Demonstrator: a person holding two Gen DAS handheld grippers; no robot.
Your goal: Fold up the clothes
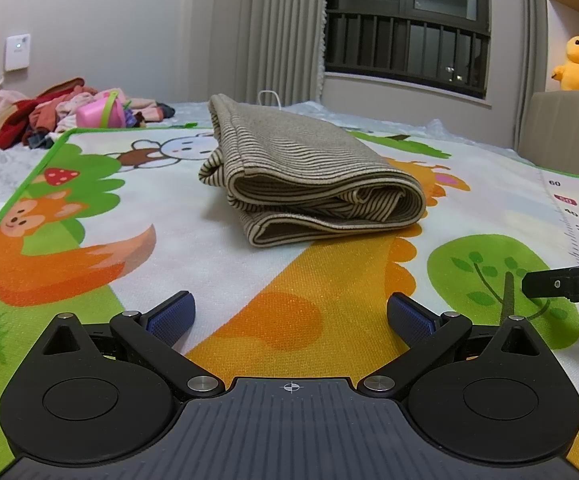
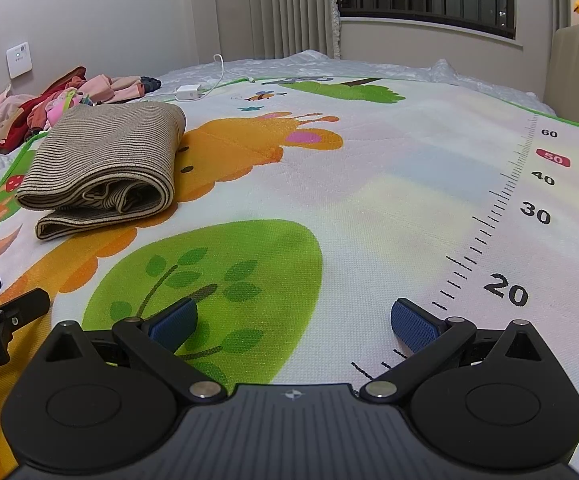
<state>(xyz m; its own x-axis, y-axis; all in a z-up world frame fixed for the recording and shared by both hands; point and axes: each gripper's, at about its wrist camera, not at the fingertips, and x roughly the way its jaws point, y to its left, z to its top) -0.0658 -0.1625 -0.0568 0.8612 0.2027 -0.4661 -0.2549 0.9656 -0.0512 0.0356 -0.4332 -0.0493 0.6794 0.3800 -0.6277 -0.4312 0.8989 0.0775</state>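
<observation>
Already, the striped garment [image 1: 309,184] lies folded into a compact, layered bundle on the cartoon play mat [image 1: 249,292], its rolled edges facing the cameras and nothing gripping it. The left gripper [image 1: 289,316] hovers low over the mat with its blue pads spread wide apart and empty, the bundle ahead of it and well clear. The right gripper [image 2: 293,320] is likewise spread and empty, over the printed green tree and beside the ruler scale [image 2: 501,216]; from its view the bundle sits off to the left.

By my judgement this piece is done, though the lower layer juts out a little unevenly. A pile of unfolded clothes [image 1: 49,112] in pinks and reds waits at the far left beyond the mat's green border, near the wall, so more folding probably remains. A white charger [image 2: 187,92] and its cable lie behind the bundle.
</observation>
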